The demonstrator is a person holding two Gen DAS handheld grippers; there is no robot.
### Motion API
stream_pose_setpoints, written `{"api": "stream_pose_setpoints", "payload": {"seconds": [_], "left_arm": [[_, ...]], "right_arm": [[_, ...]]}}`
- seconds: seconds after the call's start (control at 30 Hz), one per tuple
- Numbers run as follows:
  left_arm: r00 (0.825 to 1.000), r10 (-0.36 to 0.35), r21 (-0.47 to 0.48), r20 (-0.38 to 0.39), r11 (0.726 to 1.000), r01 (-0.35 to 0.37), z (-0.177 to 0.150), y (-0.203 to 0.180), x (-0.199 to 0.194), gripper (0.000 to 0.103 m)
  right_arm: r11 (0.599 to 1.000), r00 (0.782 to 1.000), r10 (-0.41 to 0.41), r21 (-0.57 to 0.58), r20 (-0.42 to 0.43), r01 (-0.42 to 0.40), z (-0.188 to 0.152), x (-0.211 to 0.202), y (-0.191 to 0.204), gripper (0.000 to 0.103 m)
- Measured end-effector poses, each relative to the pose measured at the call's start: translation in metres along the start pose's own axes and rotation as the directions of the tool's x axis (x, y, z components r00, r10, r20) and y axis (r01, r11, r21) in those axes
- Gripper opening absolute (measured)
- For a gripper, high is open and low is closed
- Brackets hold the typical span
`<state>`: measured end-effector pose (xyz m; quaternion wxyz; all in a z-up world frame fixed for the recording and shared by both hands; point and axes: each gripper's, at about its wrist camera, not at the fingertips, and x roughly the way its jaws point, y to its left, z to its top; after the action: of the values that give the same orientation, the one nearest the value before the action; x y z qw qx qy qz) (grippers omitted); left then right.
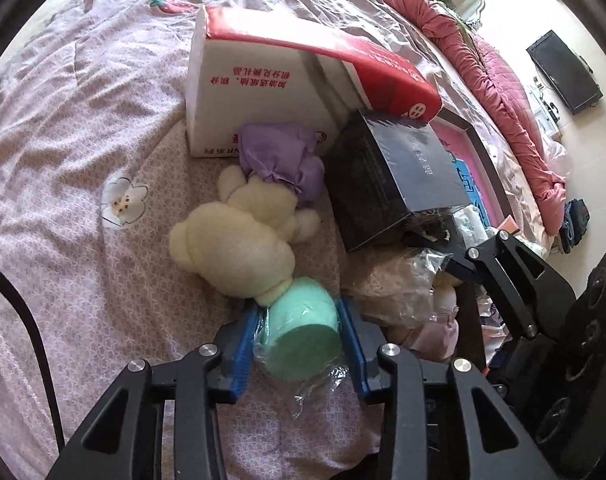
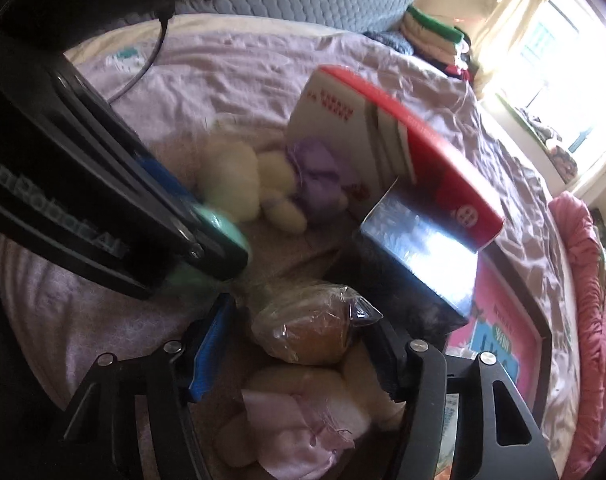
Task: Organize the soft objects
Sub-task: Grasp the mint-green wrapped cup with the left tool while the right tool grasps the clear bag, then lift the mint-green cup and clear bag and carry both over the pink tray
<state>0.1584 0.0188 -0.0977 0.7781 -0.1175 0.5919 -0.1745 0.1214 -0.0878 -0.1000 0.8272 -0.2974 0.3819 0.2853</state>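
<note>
Clamped between my left gripper (image 1: 299,334) pads, low in the centre of the left wrist view, is a mint-green plush hat (image 1: 303,326) in a clear plastic wrap; both blue pads (image 1: 243,354) press its sides, so the fingers are closed onto it with only the hat's width between them. It caps a cream plush bear (image 1: 239,248) that lies on the pink patterned bedsheet (image 1: 63,140), stretching toward the middle of the frame, where its purple dress (image 1: 281,156) touches a white-and-red cardboard box (image 1: 271,92). Just right of the bear stands a dark box (image 1: 391,176), leaning against the red one.

In the right wrist view my right gripper (image 2: 295,356) sits at bottom centre, fingers spread wide around a second plush toy in crinkled plastic (image 2: 307,332) (brownish head, pale pink clothing below). Whether the pads actually touch it I cannot tell; they look parted on either side of it. Across the upper left of that view my left gripper shows, blurred, with the green hat at its tip. A pink framed picture (image 2: 499,320) lies at the right, beside the dark box.
</note>
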Motion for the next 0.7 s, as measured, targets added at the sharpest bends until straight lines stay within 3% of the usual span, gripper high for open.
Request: {"api": "stream_pose_setpoints", "payload": {"seconds": [0.1, 0.27, 0.7], "left_arm": [[1.0, 0.011, 0.004, 0.0, 1.0, -0.011, -0.001, 0.0, -0.003, 0.039], [0.999, 0.045, 0.014, 0.01, 0.999, -0.045, -0.006, 0.001, -0.016, 0.039], [0.995, 0.1, 0.072, 0.006, 0.992, -0.1, -0.018, -0.023, -0.029, 0.039]], "right_arm": [[0.999, 0.999, 0.028, 0.042, 0.029, -0.029, -0.002, -0.009, -0.007, 0.054], [0.977, 0.99, 0.078, 0.191, 0.119, -0.099, -0.009, -0.04, -0.025, 0.054], [0.907, 0.973, 0.046, 0.4, 0.227, -0.136, -0.025, -0.096, -0.049, 0.053]]}}
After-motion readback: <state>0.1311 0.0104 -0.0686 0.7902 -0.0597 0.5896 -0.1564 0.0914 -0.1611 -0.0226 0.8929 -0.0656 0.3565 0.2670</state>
